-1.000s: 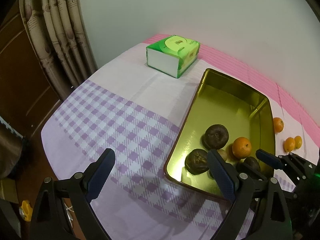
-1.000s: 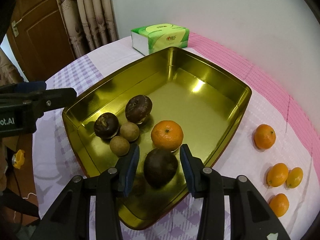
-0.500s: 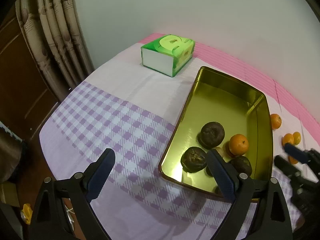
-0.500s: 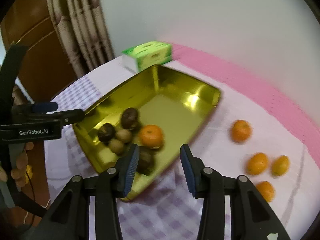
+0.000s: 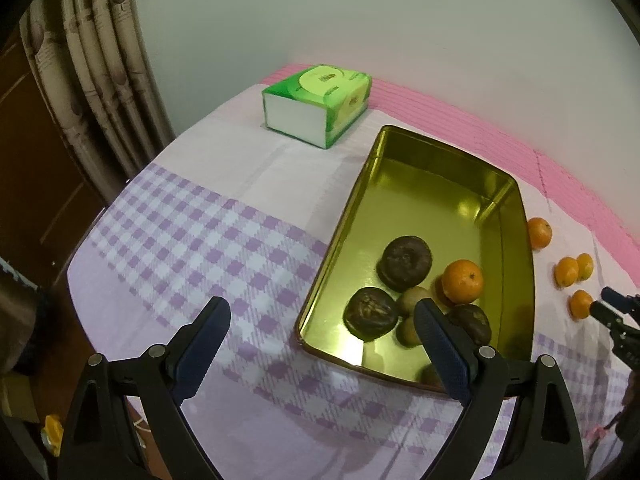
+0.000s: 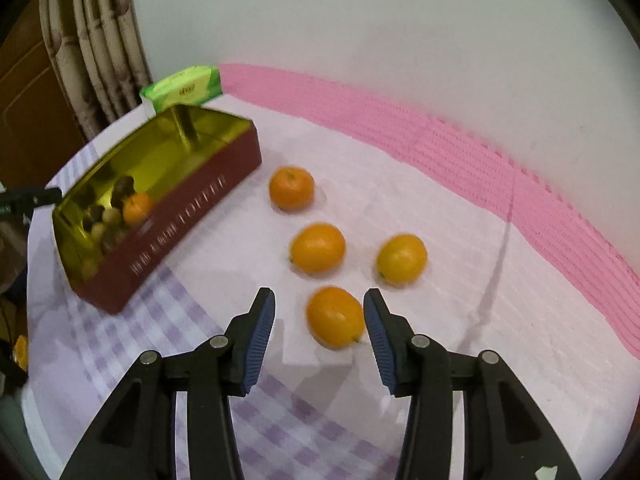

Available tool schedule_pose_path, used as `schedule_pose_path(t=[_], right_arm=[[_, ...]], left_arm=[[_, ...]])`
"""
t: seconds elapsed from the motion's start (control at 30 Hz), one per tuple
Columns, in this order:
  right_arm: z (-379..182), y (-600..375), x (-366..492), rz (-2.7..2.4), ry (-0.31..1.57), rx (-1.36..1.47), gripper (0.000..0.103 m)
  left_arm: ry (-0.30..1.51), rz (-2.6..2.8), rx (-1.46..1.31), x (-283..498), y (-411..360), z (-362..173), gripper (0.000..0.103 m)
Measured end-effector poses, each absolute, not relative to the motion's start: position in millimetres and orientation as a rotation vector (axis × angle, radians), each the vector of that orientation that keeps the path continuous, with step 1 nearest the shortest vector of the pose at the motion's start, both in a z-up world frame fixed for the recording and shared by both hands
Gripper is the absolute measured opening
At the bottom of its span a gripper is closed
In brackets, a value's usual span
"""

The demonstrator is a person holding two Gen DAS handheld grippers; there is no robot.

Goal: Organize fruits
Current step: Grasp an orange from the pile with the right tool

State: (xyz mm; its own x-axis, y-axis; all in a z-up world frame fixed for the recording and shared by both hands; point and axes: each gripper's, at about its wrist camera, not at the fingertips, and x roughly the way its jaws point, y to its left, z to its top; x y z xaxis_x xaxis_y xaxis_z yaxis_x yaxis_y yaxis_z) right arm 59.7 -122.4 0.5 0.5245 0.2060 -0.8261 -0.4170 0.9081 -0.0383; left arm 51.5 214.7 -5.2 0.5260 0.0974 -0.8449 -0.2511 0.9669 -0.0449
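- Right wrist view puts my right gripper [image 6: 319, 334] just short of the nearest orange [image 6: 335, 317]; its jaws are opening, the fruit sits between the fingertips, and neither pad touches it yet.
- Three more oranges lie loose on the tablecloth [image 6: 460, 320] beyond it: one [image 6: 317, 249] close behind, one [image 6: 401, 258] to the right, one [image 6: 291, 188] nearer the tin [image 6: 176, 216].
- Left wrist view shows my left gripper [image 5: 324, 342] spread wide and holding nothing, hovering over the checked cloth by the tin's near corner.
- The tin already holds one orange [image 5: 462, 282] and several dark and brownish fruits.
- Risk, as I judge it: the fruit is round and smooth, so an off-centre squeeze could squirt it out and roll it into its neighbours.
- The picture is smeared with motion; closing before I settle could nudge the fruit away.
- The tin's wall stands high, so a low carry might clip the rim.
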Motion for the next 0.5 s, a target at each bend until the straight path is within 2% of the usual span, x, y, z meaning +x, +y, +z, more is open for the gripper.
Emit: schedule_pose_path(t=[0.33,0.5], right_arm=[[-27.5,-123.8,73.6,0.465,0.975,-0.333,0.044],[-41.1,-118.5,78.1,0.492,0.979,-0.337,0.04]], left_arm=[[0.994,0.169,-0.127,53.6,200.5,-7.1,0.093],[0.992,0.164,-0.075,54.8,189.3,-6.2,0.093]])
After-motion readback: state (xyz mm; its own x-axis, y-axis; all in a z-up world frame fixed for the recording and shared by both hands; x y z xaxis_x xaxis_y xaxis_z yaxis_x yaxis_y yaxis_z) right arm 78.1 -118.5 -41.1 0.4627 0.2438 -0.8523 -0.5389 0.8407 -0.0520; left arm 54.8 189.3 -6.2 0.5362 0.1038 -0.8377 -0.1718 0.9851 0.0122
